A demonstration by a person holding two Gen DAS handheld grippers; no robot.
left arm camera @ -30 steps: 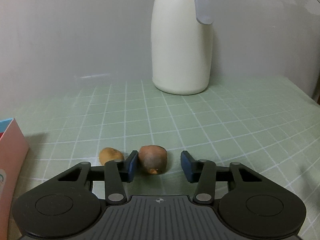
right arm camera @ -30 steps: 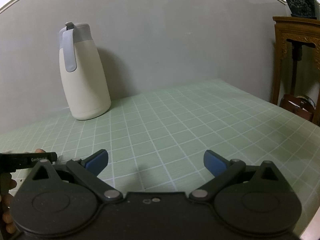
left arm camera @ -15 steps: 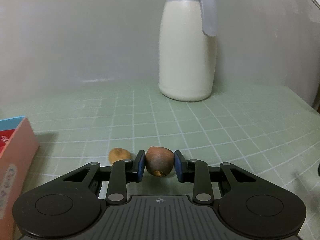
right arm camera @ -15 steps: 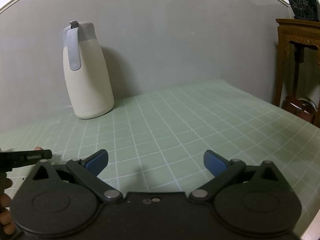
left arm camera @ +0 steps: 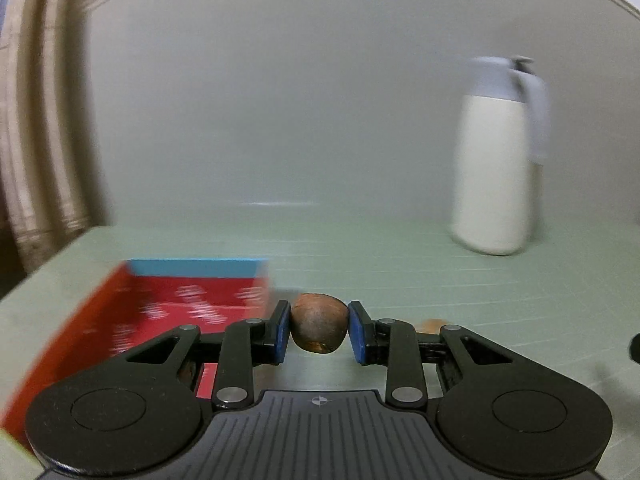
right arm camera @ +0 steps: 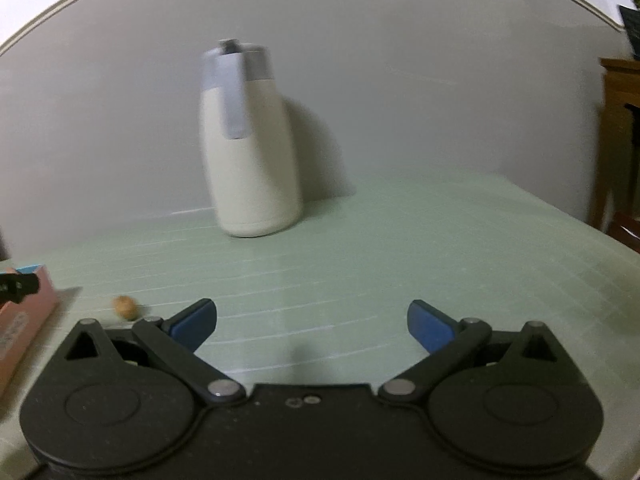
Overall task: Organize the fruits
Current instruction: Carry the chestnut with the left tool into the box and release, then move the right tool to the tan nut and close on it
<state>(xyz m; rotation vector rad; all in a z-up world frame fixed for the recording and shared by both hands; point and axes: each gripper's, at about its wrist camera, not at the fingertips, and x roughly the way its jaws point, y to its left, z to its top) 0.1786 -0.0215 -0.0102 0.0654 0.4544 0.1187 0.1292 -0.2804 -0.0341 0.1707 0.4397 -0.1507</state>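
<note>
My left gripper (left arm camera: 319,330) is shut on a round brown fruit (left arm camera: 319,328), lifted off the green gridded table (left arm camera: 360,264) with both blue pads pressing its sides. An open red box with a blue far wall (left arm camera: 168,304) lies just left of it. A second, smaller tan fruit (left arm camera: 430,324) rests on the table behind the left gripper's right finger; in the right wrist view the same tan fruit (right arm camera: 126,307) sits beside the pink box side (right arm camera: 28,320). My right gripper (right arm camera: 312,322) hangs open over bare table with nothing between its fingers.
A cream jug with a grey lid and handle (left arm camera: 498,160) stands at the back by the grey wall; in the right wrist view the jug (right arm camera: 248,148) is centre-left. A curtain (left arm camera: 36,120) hangs at far left. Wooden furniture (right arm camera: 620,140) stands past the table's right edge.
The left gripper closed on the brown fruit, lifted it and swung left, bringing the red box into view. The right gripper turned left; the tan fruit and box edge now show.
</note>
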